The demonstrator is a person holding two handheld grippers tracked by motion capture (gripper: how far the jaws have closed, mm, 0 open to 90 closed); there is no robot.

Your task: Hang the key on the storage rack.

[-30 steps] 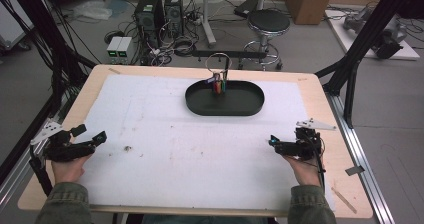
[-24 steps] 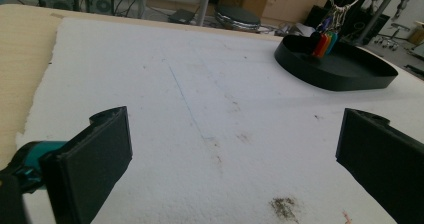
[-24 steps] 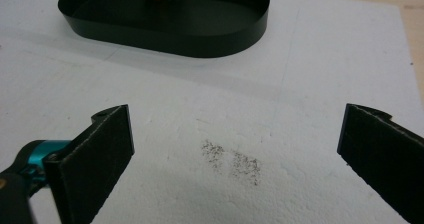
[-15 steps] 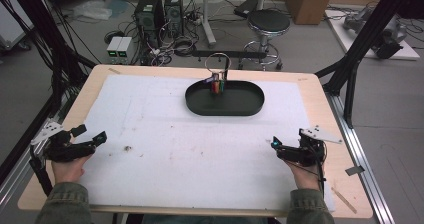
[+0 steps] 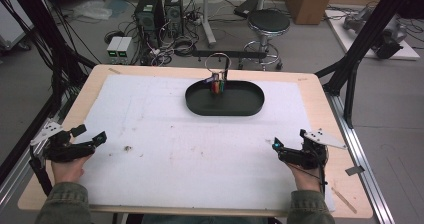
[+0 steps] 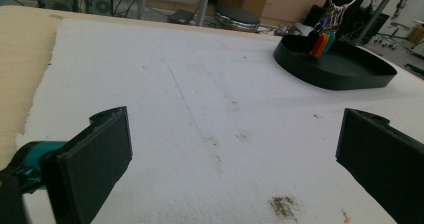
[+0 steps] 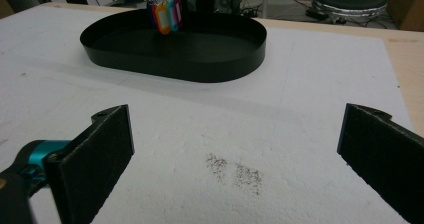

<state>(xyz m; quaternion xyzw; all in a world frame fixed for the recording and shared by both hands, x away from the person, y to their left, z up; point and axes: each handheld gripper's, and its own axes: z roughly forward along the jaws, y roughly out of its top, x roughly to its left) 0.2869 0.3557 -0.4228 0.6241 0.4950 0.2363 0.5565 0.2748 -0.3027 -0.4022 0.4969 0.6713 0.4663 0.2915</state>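
Observation:
A black oval tray (image 5: 245, 106) lies at the back middle of the white sheet (image 5: 200, 154). In it hangs a bunch of coloured key tags (image 5: 216, 86) from a wire ring. My left gripper (image 5: 91, 133) rests near the front left corner, open and holding nothing. At the front right my right gripper (image 5: 289, 140) is open too, nothing between its jaws. The left gripper view has its jaws wide apart (image 6: 230, 154), the tray (image 6: 350, 76) and tags (image 6: 322, 41) far off. In the right gripper view the open gripper (image 7: 235, 154) faces the tray (image 7: 200, 66) and tags (image 7: 165, 14).
A small dirt smudge (image 5: 128, 147) marks the sheet by the left gripper, and another smudge (image 7: 235, 171) lies ahead of the right one. Bare wooden table edge (image 5: 350, 184) runs round the sheet. Black frame posts (image 5: 365, 39) stand at the table's sides; a stool (image 5: 268, 21) sits behind.
My right gripper has slid a little toward the table's near edge, still open. The left gripper has stayed where it was.

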